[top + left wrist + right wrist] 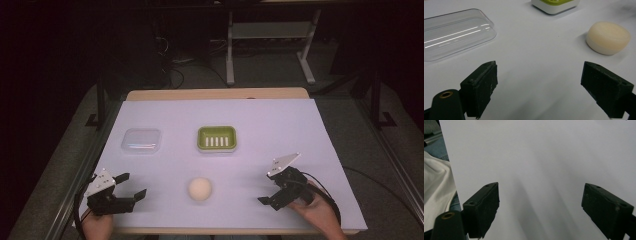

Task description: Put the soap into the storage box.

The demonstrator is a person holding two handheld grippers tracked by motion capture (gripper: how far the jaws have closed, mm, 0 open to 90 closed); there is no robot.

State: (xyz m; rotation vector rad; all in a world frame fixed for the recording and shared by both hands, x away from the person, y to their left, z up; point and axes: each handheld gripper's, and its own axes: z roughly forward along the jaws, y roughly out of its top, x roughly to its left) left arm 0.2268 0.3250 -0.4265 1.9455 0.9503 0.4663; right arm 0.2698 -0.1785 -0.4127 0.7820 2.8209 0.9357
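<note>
Both grippers hover with fingers spread wide, empty. The round soap sits on the table between left gripper and right gripper, at 6 o'clock of the green dish. Slick and rounded, it could squirt from a pinch; the clear lid at 9 o'clock could skid.

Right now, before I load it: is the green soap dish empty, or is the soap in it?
Empty. The green soap dish shows bare white ribs; the round soap lies apart on the table.
</note>
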